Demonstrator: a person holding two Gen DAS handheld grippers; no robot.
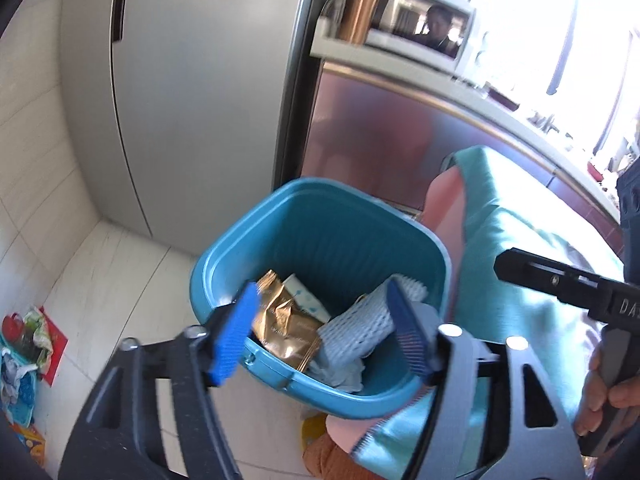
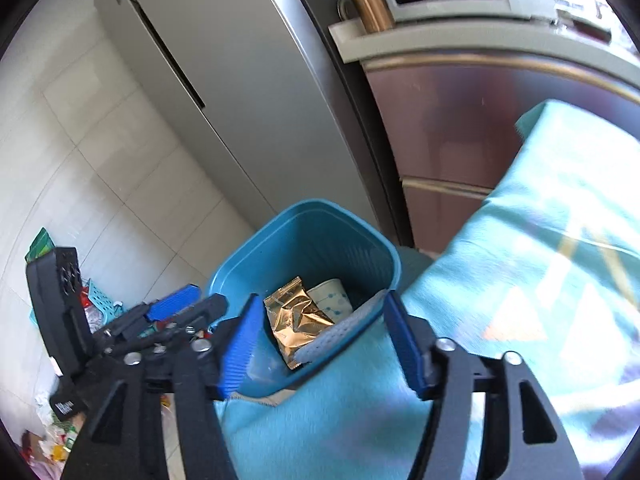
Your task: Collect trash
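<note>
A blue plastic bin [image 1: 304,216] stands on the floor by the fridge; it also shows in the right wrist view [image 2: 352,232]. Inside lie a gold foil wrapper [image 1: 284,320], a white foam net sleeve [image 1: 356,328], a paper cup [image 2: 332,294] and crumpled tissue [image 1: 340,372]. My left gripper [image 1: 324,332] is open and empty just above the bin's near rim. My right gripper [image 2: 320,344] is open and empty, also over the bin. The left gripper also shows in the right wrist view [image 2: 172,312], low on the left.
A grey fridge [image 1: 192,80] stands behind the bin, a reddish cabinet [image 1: 380,128] with a microwave [image 1: 420,28] to its right. A teal cloth [image 2: 520,260] covers a surface at the right. Loose trash and a small teal basket [image 1: 20,360] lie on the floor at the left.
</note>
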